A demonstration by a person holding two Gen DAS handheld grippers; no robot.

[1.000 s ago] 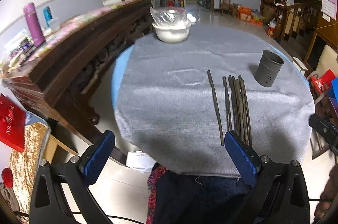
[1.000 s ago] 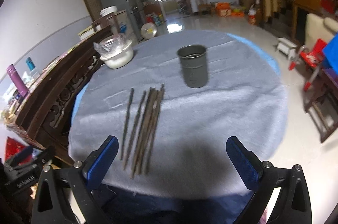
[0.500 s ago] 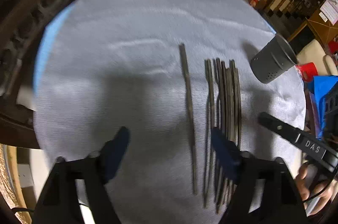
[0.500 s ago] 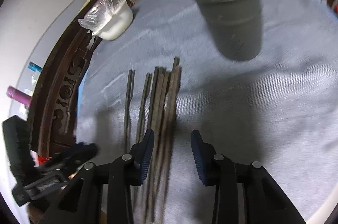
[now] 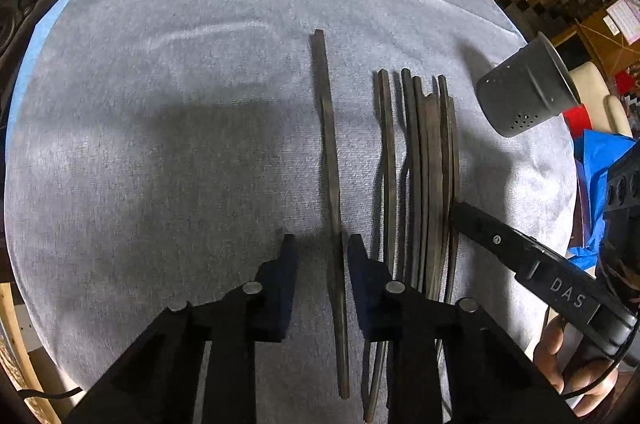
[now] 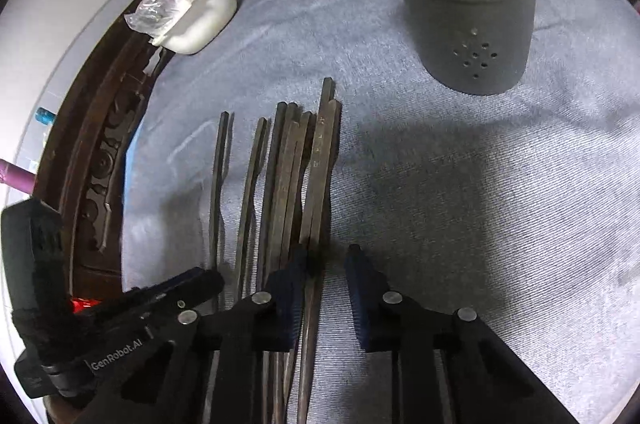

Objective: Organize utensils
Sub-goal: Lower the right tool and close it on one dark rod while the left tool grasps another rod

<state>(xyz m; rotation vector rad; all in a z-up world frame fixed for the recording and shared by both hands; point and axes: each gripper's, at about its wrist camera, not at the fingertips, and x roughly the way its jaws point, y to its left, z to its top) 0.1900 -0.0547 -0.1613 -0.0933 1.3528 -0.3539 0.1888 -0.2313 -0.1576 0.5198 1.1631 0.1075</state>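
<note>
Both grippers pitched steeply down at table, jaws just narrowed, not clamped: left gripper (image 5: 318, 248) straddles lone chopstick (image 5: 329, 160), right gripper (image 6: 326, 256) straddles bundle's outermost chopstick (image 6: 320, 176).

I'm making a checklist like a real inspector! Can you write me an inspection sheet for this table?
Surface: round table under grey cloth.
Job's things: dark wooden chopsticks lying side by side; one lone chopstick apart; upright grey perforated holder.
Clutter: white lidded bowl with plastic wrap.
Grippers: left gripper straddles the lone chopstick, jaws closing, gaps remain; right gripper at the bundle's edge, likewise.
Cables: thin black one.
Surroundings: carved dark sideboard.
</note>
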